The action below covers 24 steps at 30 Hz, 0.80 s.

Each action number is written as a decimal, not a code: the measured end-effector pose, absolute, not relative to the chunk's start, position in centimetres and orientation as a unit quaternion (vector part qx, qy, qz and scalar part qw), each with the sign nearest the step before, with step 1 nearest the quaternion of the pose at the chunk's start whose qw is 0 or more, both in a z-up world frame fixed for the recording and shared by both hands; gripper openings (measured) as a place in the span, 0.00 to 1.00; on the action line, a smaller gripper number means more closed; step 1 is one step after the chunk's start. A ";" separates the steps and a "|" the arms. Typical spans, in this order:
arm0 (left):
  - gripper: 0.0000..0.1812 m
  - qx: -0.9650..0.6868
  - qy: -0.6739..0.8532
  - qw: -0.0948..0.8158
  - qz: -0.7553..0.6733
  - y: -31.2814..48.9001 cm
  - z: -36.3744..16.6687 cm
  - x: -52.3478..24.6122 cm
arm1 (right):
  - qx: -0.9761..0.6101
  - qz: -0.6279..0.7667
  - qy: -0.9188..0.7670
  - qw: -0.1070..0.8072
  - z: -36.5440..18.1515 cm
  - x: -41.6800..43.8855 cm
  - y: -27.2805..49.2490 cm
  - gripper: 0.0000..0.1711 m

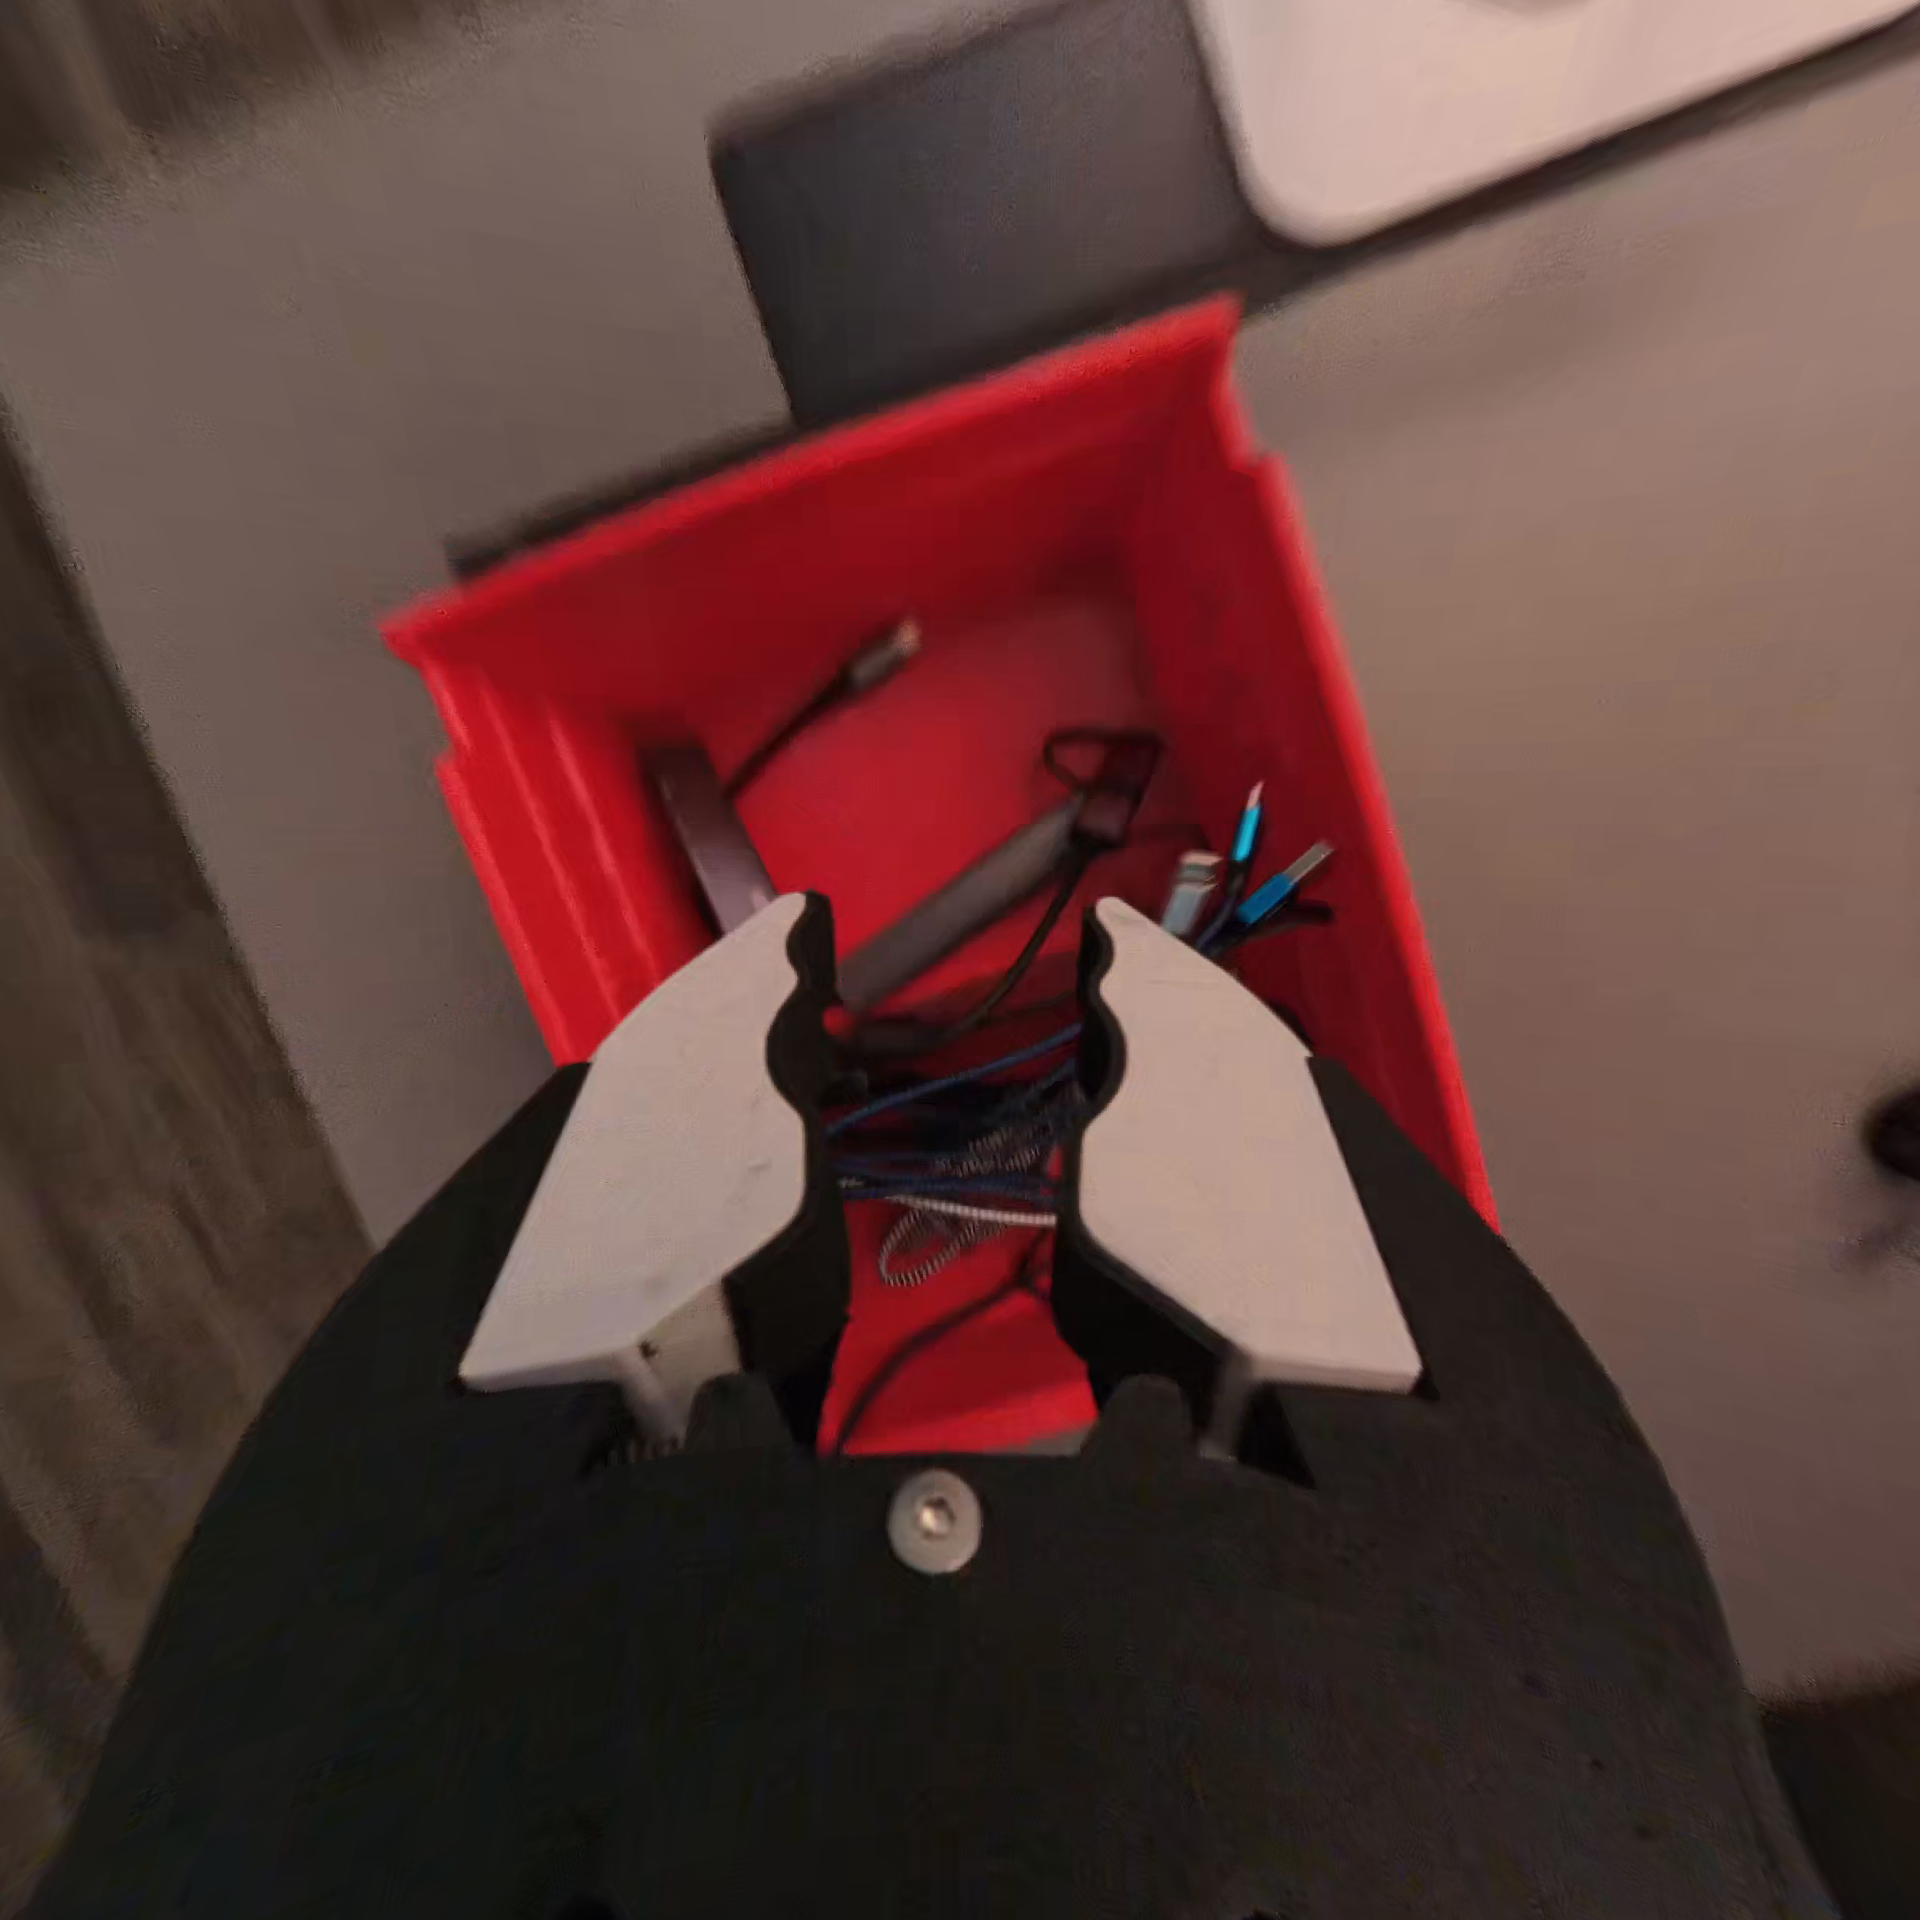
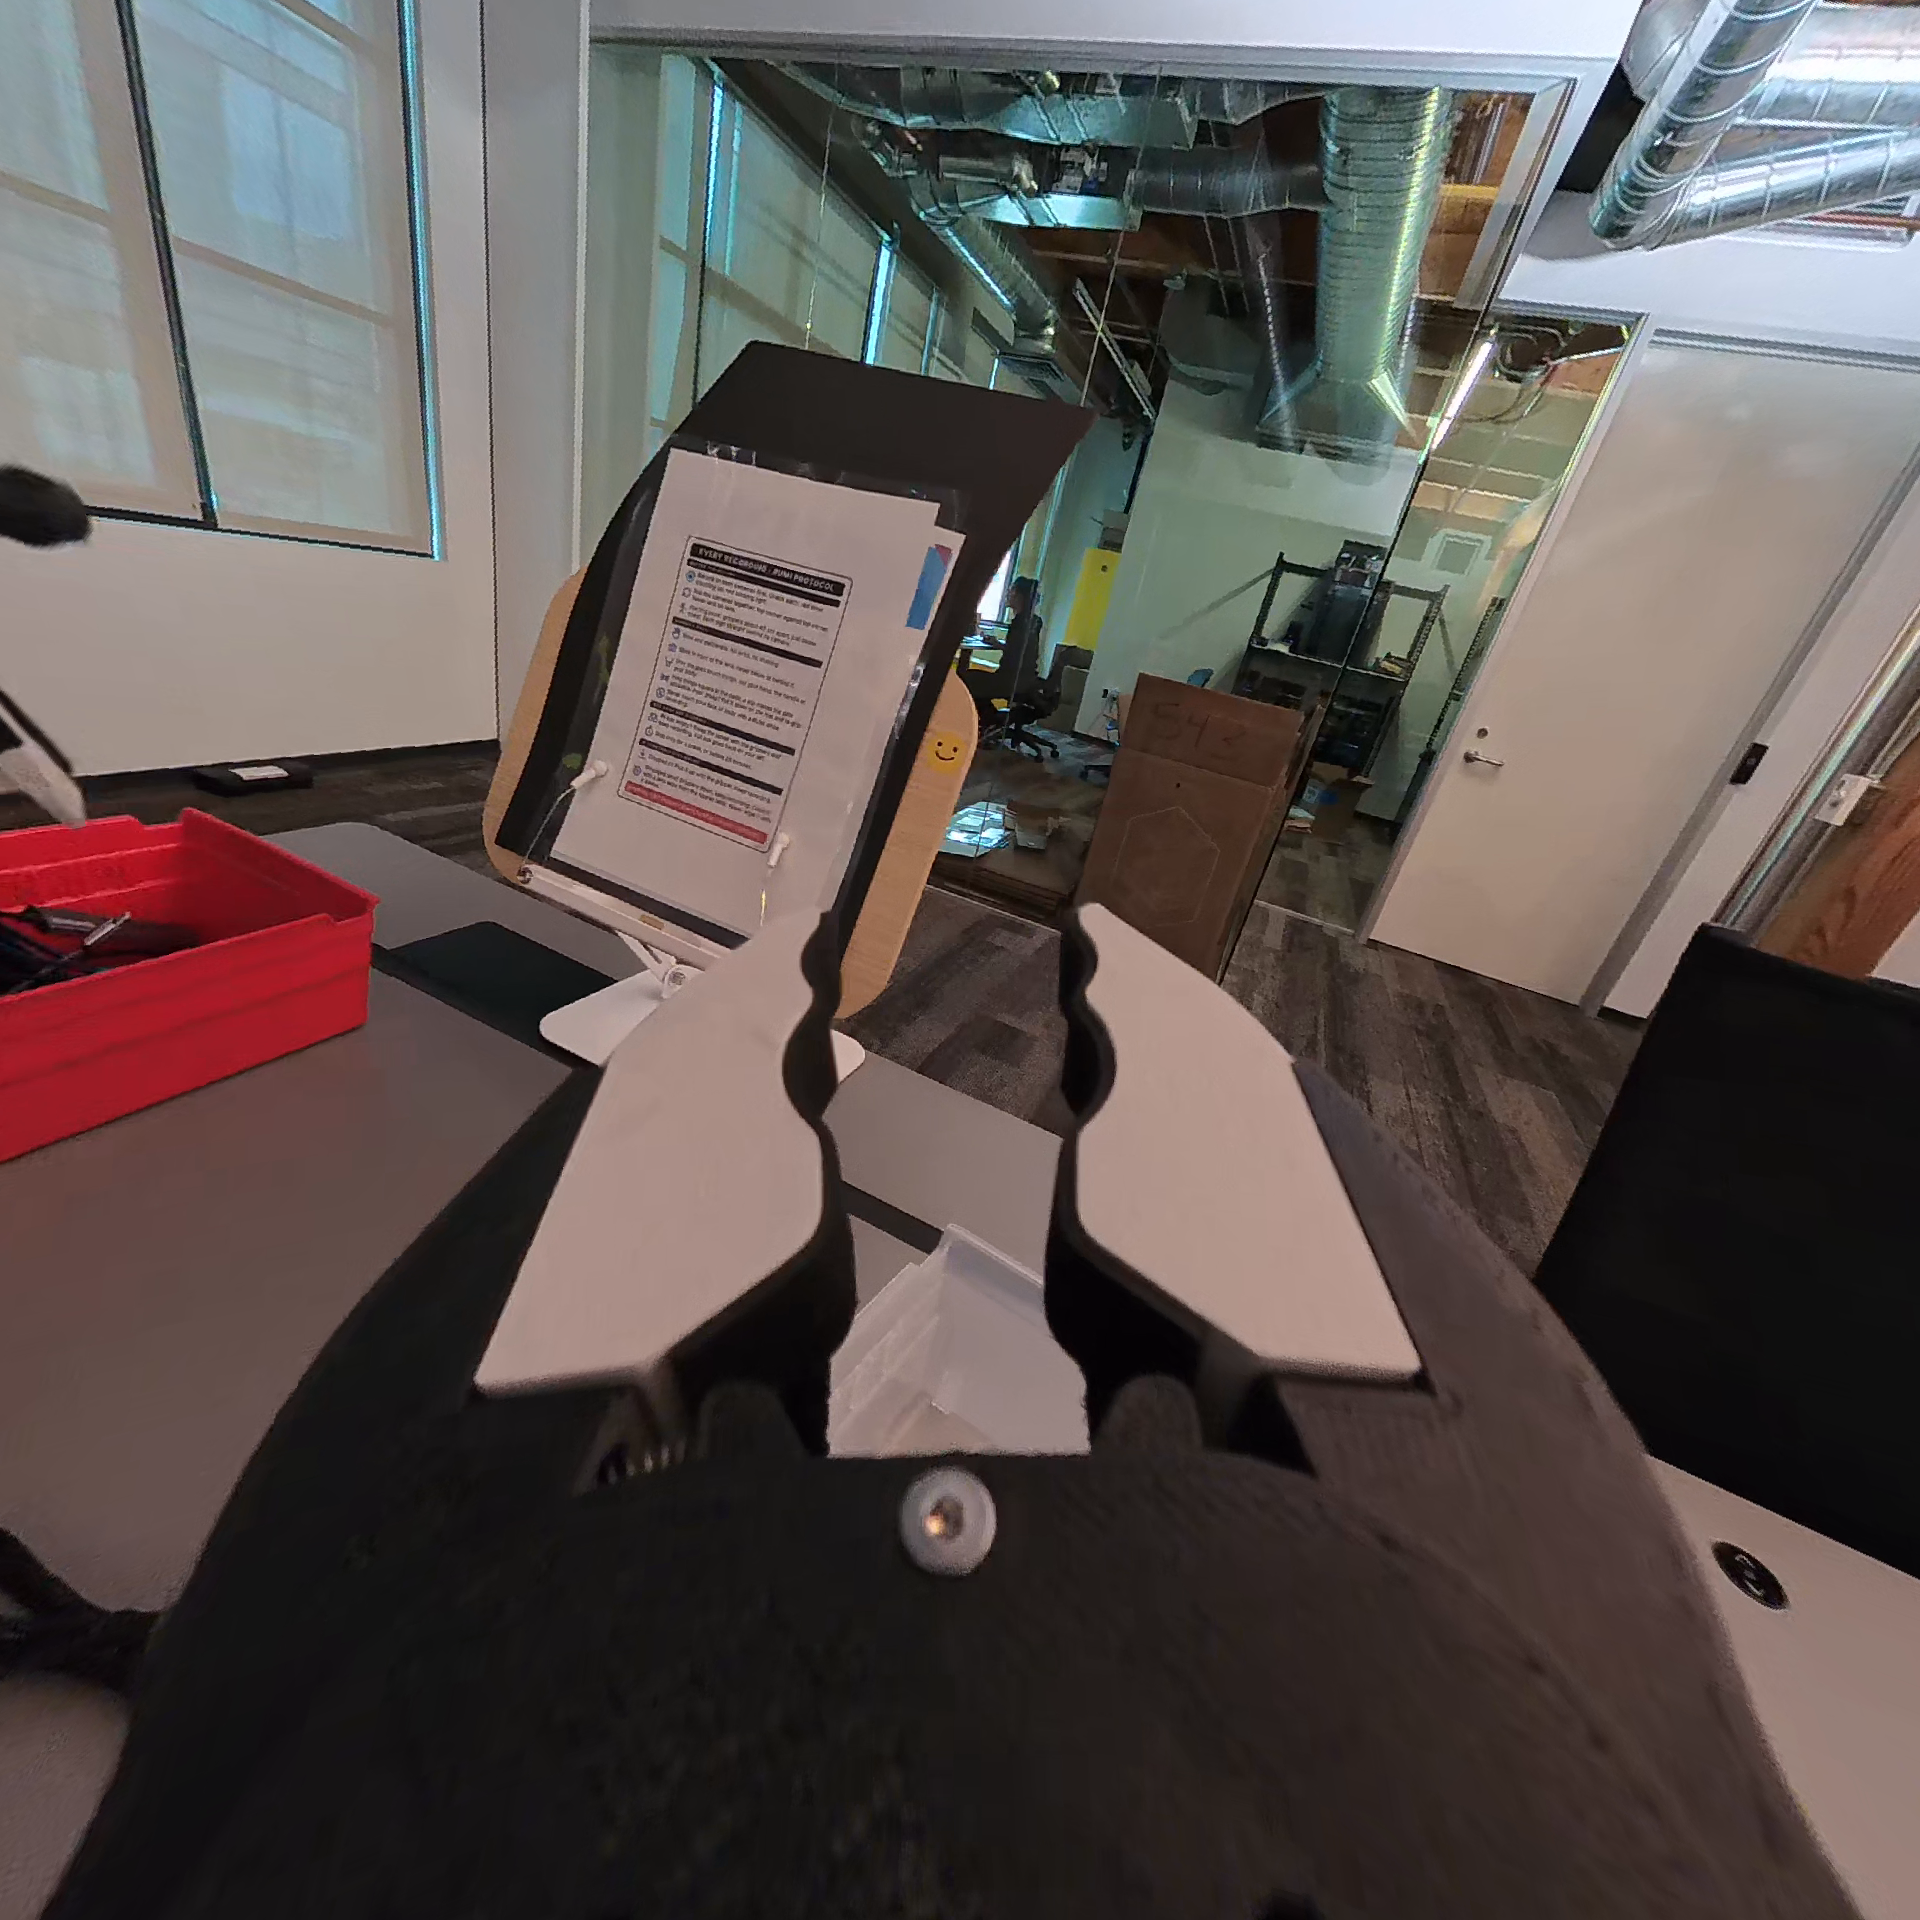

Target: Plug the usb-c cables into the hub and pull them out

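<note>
In the left wrist view a red bin (image 1: pixel 1299 831) stands on a grey table. Inside lie a grey hub (image 1: pixel 966 894), a second dark hub (image 1: pixel 712 831) against the left wall, a cable plug (image 1: pixel 883 655), blue-tipped plugs (image 1: pixel 1262 873) and a tangle of braided cables (image 1: pixel 956 1143). My left gripper (image 1: pixel 956 925) is open and empty, hovering above the bin's near end. My right gripper (image 2: pixel 945 935) is open and empty, held above the table and pointing into the room. The red bin (image 2: pixel 208 987) shows at the left of the right wrist view.
A paper sheet on a white stand (image 2: pixel 727 675) stands at the table's far edge. A clear plastic box (image 2: pixel 935 1340) lies under my right gripper. A black chair back (image 2: pixel 1745 1195) is at the right. A black chair (image 1: pixel 966 239) stands beyond the bin. My right fingertips sit around 60 centimetres from my left ones. The grey hub (image 1: pixel 966 894) lies around 15 centimetres away from my left fingertips.
</note>
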<state>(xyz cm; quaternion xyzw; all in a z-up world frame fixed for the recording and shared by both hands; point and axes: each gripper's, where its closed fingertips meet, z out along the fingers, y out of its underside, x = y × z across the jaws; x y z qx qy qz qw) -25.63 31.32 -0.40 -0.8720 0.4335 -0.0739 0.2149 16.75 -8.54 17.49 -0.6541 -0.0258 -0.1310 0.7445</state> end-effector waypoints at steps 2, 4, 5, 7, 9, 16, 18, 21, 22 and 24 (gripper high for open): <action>0.22 -0.904 0.401 0.111 -0.096 32.0 -3.5 -26.7 | -0.654 -0.137 -0.022 0.744 17.5 17.0 -8.8 0.24; 0.23 -0.919 0.381 0.064 -0.078 33.0 -6.1 -27.5 | -0.653 -0.141 -0.019 0.744 17.6 17.1 -9.0 0.24; 0.24 -0.922 0.381 0.053 -0.046 33.7 -7.3 -28.2 | -0.653 -0.141 -0.019 0.744 17.6 17.1 -9.1 0.24; 0.26 -0.921 0.388 0.030 0.019 34.6 -9.2 -29.5 | -0.654 -0.144 -0.017 0.743 17.6 17.2 -9.3 0.24; 0.26 -0.919 0.389 0.011 0.064 35.1 -10.4 -30.2 | -0.654 -0.147 -0.016 0.742 17.6 17.4 -9.5 0.24; 0.19 -0.929 0.351 -0.032 0.112 35.5 -11.6 -31.1 | -0.657 -0.147 -0.013 0.739 17.5 17.8 -9.5 0.24; 0.13 -0.930 0.342 -0.037 0.128 35.7 -11.6 -31.4 | -0.659 -0.148 -0.016 0.737 17.5 17.7 -9.4 0.24; 0.13 -0.920 0.362 -0.028 0.145 35.9 -11.3 -31.5 | -0.664 -0.151 -0.020 0.732 17.3 17.7 -9.2 0.24; 0.13 -0.919 0.367 -0.017 0.146 36.0 -11.0 -31.3 | -0.667 -0.152 -0.020 0.729 17.2 17.7 -9.1 0.24; 0.13 -0.913 0.379 0.009 0.151 36.2 -9.9 -31.0 | -0.672 -0.157 -0.022 0.723 16.9 17.8 -8.9 0.24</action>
